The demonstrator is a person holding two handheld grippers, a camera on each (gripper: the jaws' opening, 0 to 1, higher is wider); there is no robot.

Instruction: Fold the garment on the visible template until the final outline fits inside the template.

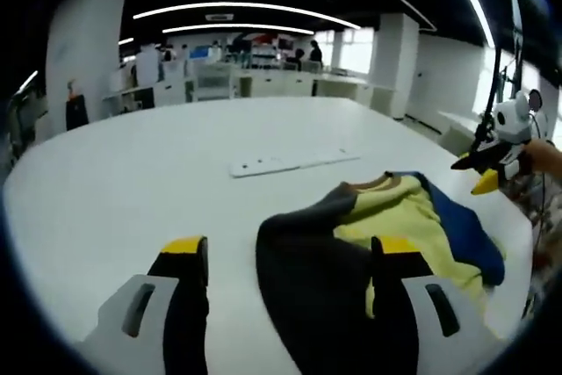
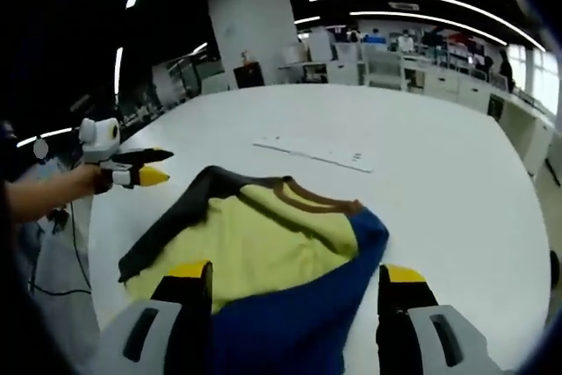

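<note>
A sweater lies crumpled on the white table [image 1: 132, 182], with a yellow body [image 1: 395, 212], a dark grey sleeve [image 1: 307, 270], a blue sleeve [image 1: 461, 226] and a brown collar [image 1: 373, 183]. My left gripper [image 1: 290, 248] is open and low over the table, its right jaw above the grey sleeve and its left jaw over bare table. My right gripper [image 2: 294, 271] is also open, its jaws straddling the blue sleeve [image 2: 307, 305] and yellow body [image 2: 255, 243]. Each gripper appears in the other's view, held by a hand beside the sweater: the right gripper [image 1: 486, 169] and the left gripper [image 2: 136, 169].
A flat white strip [image 1: 294, 162] [image 2: 316, 154] lies on the table just beyond the collar. The table is large and rounded, its edge [image 2: 105, 243] close to the sweater on the person's side. Desks, pillars and cabinets stand far behind.
</note>
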